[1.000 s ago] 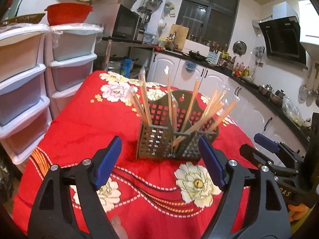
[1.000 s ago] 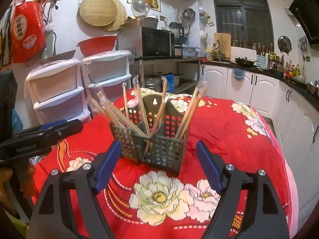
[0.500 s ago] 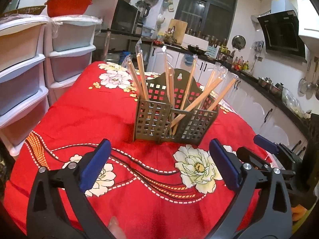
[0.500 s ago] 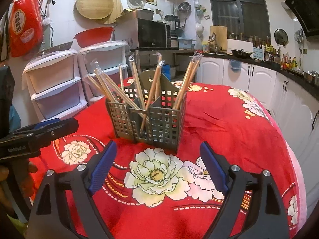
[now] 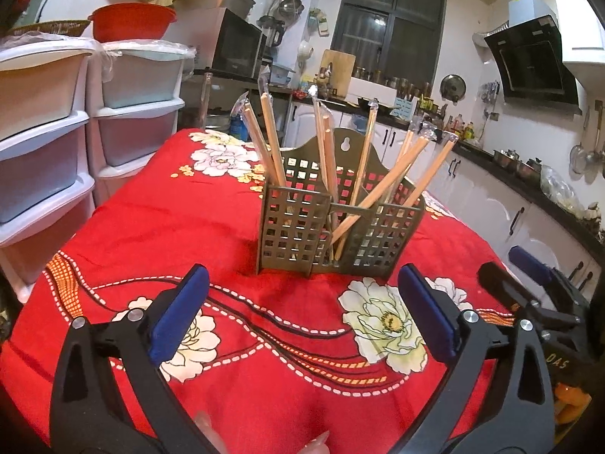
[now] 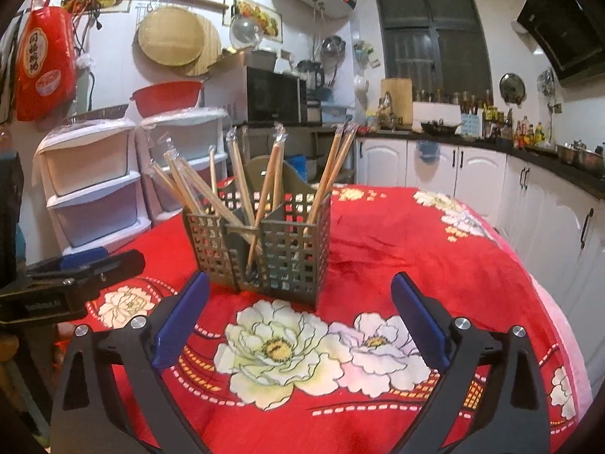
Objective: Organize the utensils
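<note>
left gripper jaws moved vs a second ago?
Yes. The left gripper has spread wider: its blue pads, which framed the caddy closely before, now stand well outside its walls. Nothing is between them.

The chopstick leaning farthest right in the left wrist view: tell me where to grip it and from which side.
Grip that chopstick on its bare upper shaft, above the caddy rim, probably coming from the right, where nothing crowds it. It leans outward over the right wall; its neighbours lie to its left. The right tongs are opening and empty, so they suit.
</note>
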Action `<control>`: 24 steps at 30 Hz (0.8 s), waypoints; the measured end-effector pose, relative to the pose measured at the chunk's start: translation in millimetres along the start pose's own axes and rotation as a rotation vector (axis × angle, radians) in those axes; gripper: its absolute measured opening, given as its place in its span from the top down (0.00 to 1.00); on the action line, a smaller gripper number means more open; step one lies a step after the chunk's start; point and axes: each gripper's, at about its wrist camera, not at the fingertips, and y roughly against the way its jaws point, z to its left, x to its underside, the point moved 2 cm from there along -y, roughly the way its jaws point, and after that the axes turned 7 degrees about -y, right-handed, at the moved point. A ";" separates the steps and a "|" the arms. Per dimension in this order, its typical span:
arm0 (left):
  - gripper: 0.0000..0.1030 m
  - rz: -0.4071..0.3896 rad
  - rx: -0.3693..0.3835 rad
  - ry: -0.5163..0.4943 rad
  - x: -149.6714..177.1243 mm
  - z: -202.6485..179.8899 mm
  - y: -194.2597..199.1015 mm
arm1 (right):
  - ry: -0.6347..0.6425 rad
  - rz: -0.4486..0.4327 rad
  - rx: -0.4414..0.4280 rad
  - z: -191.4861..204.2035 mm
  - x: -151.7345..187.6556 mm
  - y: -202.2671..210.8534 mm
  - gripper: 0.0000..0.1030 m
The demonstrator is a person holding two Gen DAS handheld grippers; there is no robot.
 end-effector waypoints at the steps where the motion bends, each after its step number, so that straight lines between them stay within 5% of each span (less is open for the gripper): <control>1: 0.11 -0.007 -0.003 0.000 0.7 0.4 -1.0 | -0.004 -0.019 0.004 -1.2 0.0 0.5 0.08; 12: 0.11 -0.093 -0.048 -0.008 3.6 5.6 -13.1 | 0.010 -0.064 0.034 -5.6 9.0 -9.5 0.06; 24: 0.11 -0.083 -0.047 0.008 8.0 10.0 -19.0 | -0.001 -0.044 0.037 -5.9 13.1 -13.8 0.06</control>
